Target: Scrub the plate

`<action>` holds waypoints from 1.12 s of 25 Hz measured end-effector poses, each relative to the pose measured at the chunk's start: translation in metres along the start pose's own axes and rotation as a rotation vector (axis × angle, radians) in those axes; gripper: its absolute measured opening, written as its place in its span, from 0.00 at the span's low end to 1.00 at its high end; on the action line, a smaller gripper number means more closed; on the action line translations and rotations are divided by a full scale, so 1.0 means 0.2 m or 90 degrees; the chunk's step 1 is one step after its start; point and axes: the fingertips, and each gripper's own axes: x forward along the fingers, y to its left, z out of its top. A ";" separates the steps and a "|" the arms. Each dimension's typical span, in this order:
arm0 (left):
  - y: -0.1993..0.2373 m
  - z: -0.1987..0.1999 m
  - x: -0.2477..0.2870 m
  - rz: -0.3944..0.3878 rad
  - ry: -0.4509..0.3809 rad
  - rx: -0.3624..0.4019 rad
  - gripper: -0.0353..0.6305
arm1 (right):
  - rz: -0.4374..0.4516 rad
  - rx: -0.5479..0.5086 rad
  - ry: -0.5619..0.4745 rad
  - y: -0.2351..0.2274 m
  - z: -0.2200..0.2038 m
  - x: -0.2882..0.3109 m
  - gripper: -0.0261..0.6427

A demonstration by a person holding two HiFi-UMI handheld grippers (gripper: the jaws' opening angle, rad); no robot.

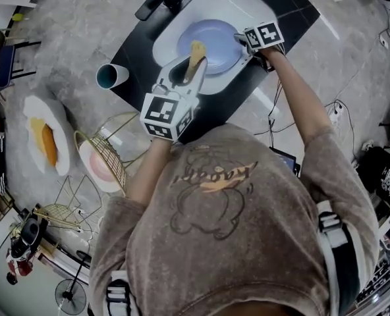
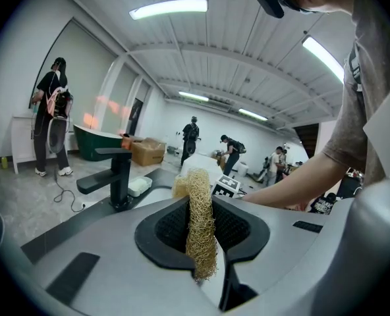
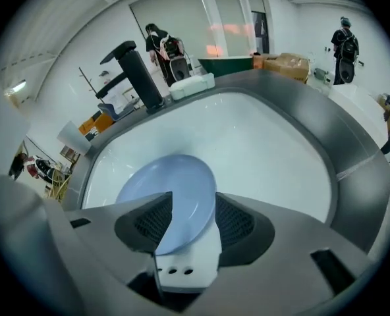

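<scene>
Both arms reach forward over the sink. The left tongs are closed on a loofah over the plate. The right tongs clamp the plate's rim.

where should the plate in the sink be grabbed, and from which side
By its rim, from the right. The plate is thin and shallow and lies low in the sink, so only the edge gives the tongs two faces to pinch. The right tongs are shut on that edge, which leaves the plate's face free for the loofah in the left tongs.
</scene>
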 end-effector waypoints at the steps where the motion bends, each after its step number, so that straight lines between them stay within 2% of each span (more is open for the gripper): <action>1: 0.02 0.00 0.01 0.003 0.000 -0.003 0.17 | 0.003 -0.003 0.023 0.00 0.00 0.02 0.35; 3: 0.05 -0.01 0.02 0.008 0.001 -0.008 0.17 | 0.008 -0.019 0.051 0.00 0.00 0.05 0.34; 9: 0.10 -0.03 0.04 0.019 0.009 -0.019 0.17 | 0.012 -0.068 0.073 -0.06 0.08 0.12 0.34; 16: 0.14 -0.04 0.06 0.034 0.020 -0.026 0.17 | 0.048 -0.084 0.144 -0.09 0.08 0.24 0.34; 21: 0.18 -0.05 0.06 0.041 0.025 -0.032 0.17 | 0.052 -0.118 0.207 -0.08 0.06 0.31 0.34; 28: 0.21 -0.05 0.06 0.045 0.030 -0.036 0.17 | 0.050 -0.076 0.272 -0.14 0.00 0.42 0.32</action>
